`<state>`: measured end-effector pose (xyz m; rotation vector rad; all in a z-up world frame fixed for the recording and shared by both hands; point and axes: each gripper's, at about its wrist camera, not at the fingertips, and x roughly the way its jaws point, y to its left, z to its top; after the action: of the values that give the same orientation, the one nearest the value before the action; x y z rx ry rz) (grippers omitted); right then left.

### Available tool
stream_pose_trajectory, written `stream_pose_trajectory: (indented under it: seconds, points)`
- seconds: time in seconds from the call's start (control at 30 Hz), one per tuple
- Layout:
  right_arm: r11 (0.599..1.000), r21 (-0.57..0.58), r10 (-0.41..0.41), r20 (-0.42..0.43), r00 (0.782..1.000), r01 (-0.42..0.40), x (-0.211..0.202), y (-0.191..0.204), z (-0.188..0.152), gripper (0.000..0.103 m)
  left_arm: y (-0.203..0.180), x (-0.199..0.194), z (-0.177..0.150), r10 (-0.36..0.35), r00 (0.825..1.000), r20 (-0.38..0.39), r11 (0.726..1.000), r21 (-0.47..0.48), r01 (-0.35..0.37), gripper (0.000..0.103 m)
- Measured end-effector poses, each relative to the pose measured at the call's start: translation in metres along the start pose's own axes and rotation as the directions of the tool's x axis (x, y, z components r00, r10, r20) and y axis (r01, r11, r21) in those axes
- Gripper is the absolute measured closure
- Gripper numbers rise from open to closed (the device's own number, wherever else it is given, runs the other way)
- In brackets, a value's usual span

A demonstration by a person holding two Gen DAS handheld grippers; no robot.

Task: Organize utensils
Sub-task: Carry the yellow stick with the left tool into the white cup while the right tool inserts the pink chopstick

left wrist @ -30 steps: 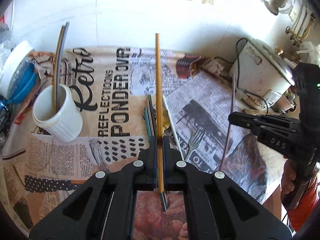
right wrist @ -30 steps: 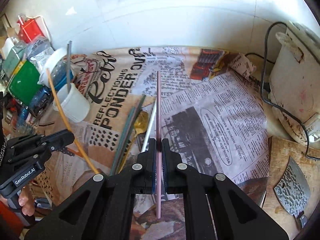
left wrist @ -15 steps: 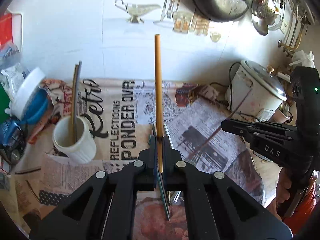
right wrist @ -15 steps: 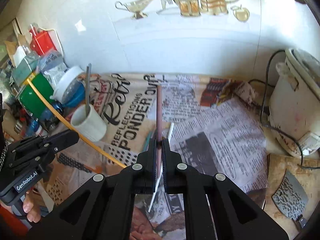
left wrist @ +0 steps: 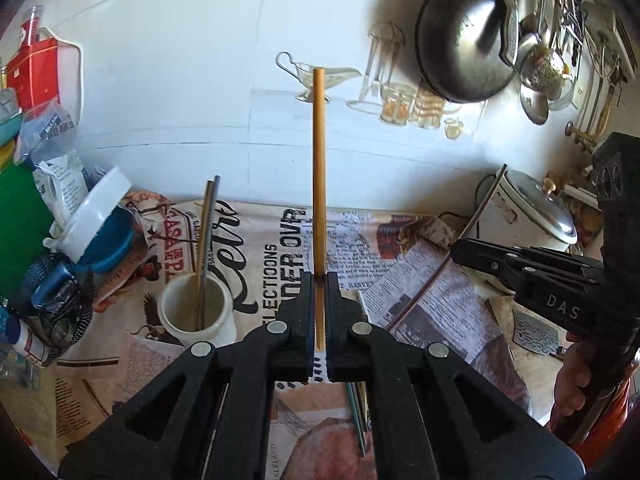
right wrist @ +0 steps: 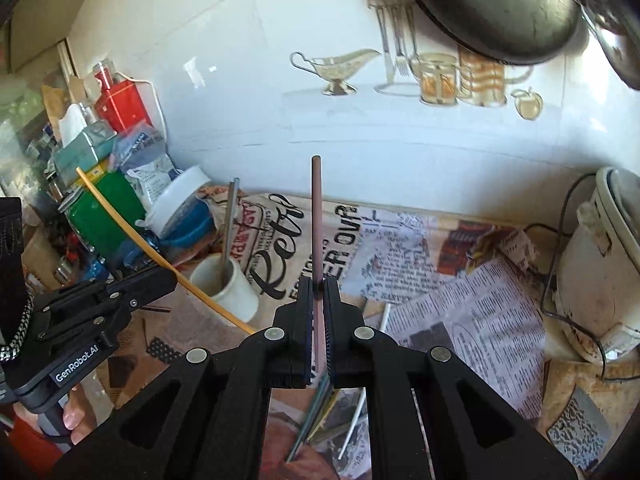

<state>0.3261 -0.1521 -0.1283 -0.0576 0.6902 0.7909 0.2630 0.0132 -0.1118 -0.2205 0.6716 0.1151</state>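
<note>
Yellow straw (left wrist: 319,184) is clamped in my left gripper (left wrist: 319,312), its long axis running straight ahead beyond the fingertips, with the white cup (left wrist: 196,312) ahead-left, nearer than to my right gripper (right wrist: 318,320), clamped on a pink straw (right wrist: 316,220).

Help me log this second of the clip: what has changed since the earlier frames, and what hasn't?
Both grippers rose and tilted up from the newspaper-covered counter, so the wall tiles now fill more of each view. The left gripper stays shut on the long yellow stick, the right gripper on the thin pink stick. Nothing was released. The white ceramic cup with its metal straw stayed put, as did the loose utensils on the paper.
</note>
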Motion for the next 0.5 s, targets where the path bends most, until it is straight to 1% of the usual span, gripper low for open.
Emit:
stream_pose_trajectory:
  seconds: [0.27, 0.5]
  points:
    - [0.999, -0.035, 0.039, 0.039, 0.998, -0.037, 0.004, 0.033, 0.024, 0.098, 0.033, -0.014, 0.016, 0.039, 0.998, 0.051, 0.999, -0.016, -0.038, 0.101]
    - [0.997, -0.041, 0.065, 0.065, 0.996, -0.063, 0.018, 0.058, 0.047, 0.098, 0.067, -0.017, 0.030, 0.052, 0.996, 0.067, 0.998, -0.037, -0.050, 0.101]
